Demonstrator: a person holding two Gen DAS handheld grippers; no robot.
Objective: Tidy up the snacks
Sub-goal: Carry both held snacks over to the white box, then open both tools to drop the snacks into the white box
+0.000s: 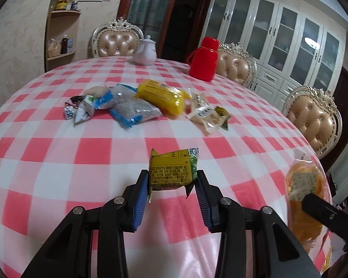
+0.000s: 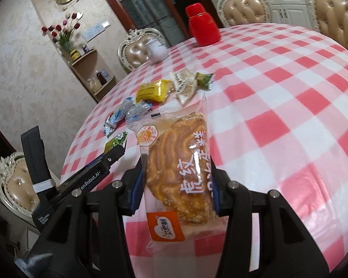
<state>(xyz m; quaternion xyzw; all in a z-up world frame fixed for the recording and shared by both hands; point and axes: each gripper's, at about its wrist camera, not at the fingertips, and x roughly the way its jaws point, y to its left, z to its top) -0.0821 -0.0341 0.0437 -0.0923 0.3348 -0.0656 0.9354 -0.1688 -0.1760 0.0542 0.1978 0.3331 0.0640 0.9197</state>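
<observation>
place: home dining room, likely | signs: checked tablecloth (image 1: 58, 162); tufted chairs (image 1: 116, 41); glazed cabinets (image 1: 278, 30)

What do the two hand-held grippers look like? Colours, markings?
Both match: the left hand-held gripper and the right hand-held gripper have black angular linkage arms with silver pivot bolts and ribbed blue finger pads. Seen from the right wrist view, the left one's side carries white lettering ending "enRobot.AI", and its black handle has a white band.

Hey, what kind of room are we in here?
Most likely a home dining room: a table under a pink-and-white checked tablecloth, ornate tufted beige chairs drawn up around it, and a wall of white glass-fronted cabinets behind, with a white ceramic teapot set out.
</observation>
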